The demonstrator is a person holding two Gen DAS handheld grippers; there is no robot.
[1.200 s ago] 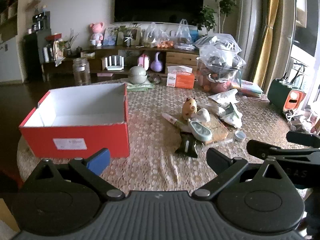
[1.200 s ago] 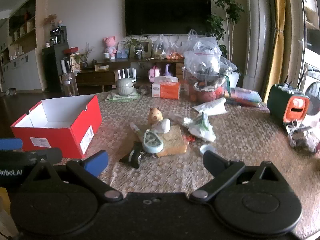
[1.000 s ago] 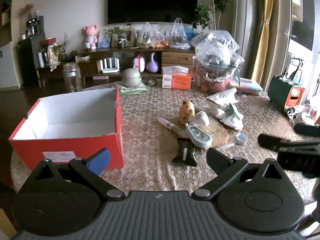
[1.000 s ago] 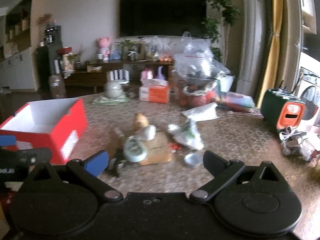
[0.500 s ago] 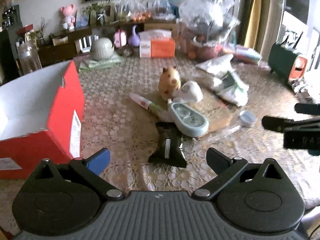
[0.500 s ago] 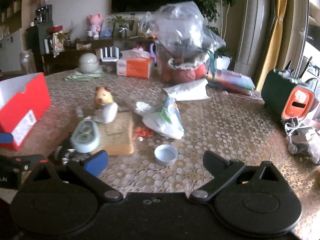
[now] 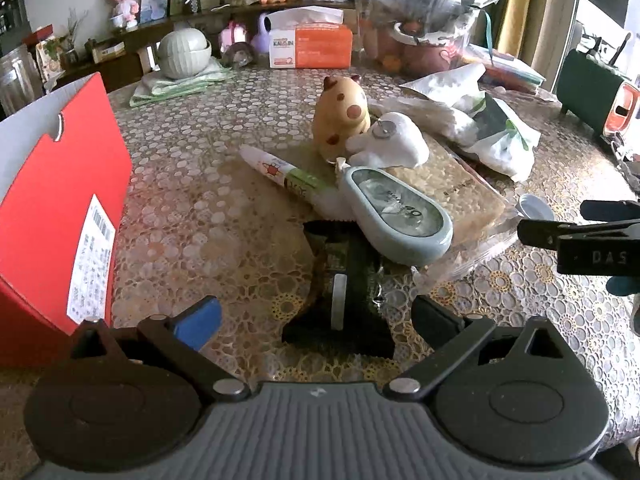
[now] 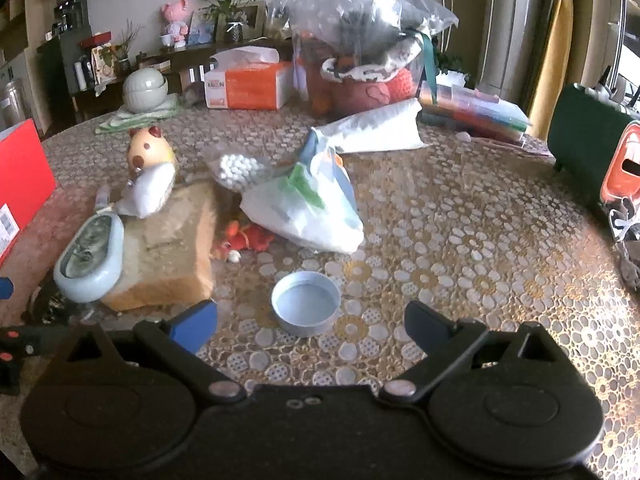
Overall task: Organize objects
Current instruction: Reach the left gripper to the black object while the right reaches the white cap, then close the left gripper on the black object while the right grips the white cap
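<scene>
The left gripper (image 7: 316, 320) hung wide open and empty just above a dark wrapped packet (image 7: 340, 292), which lay on the table (image 7: 192, 216) with its far end tucked against the pale blue tape dispenser (image 7: 396, 216). That dispenser leaned on a slice of bread (image 7: 452, 184), with a capybara toy (image 7: 340, 114) just behind it and the red box (image 7: 60, 216) well off to its left. The right gripper (image 8: 310, 326) was likewise spread wide, holding nothing, with a small round cap (image 8: 306, 308) between its fingertips, to the right of the bread.

Blue cap (image 8: 306, 303) between spread jaws
</scene>
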